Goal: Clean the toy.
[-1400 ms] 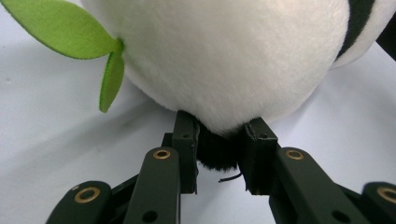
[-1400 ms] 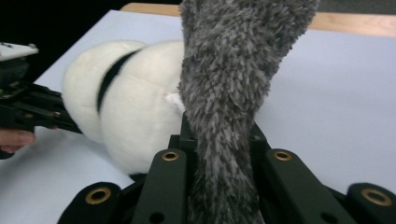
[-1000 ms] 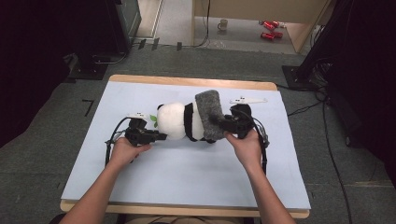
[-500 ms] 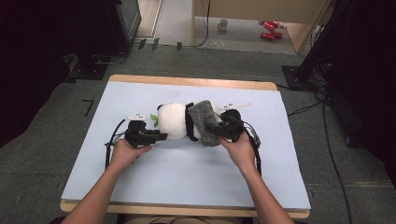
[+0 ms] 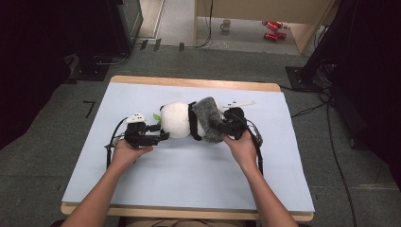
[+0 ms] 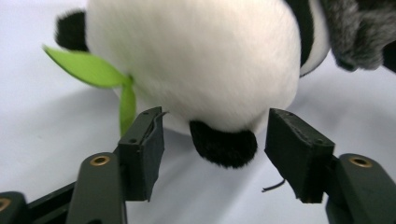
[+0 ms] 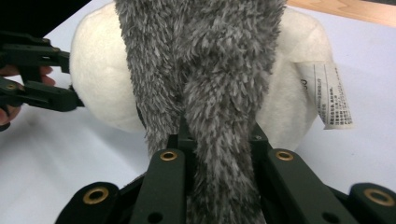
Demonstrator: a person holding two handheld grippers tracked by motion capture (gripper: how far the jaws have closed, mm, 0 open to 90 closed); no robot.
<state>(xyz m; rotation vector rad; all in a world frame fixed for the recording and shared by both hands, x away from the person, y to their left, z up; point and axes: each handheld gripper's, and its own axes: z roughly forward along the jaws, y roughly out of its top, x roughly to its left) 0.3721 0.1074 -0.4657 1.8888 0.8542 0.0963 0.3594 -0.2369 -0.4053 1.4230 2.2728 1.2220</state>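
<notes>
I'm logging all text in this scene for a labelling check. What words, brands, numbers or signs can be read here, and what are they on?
Care tag sewn to the plush panda: several lines of small print, too blurred to read; no word or number comes out for certain.
Red cans on the floor beyond the table: too small to read.
Mug on the floor: no legible marking.
Nothing else bears text.

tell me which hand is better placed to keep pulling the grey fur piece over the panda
Right, most likely. The right gripper is shut on the grey fur piece draped across the panda. The left gripper has just been opening its jaws, which stand apart around the panda's black ear without pressing.
</notes>
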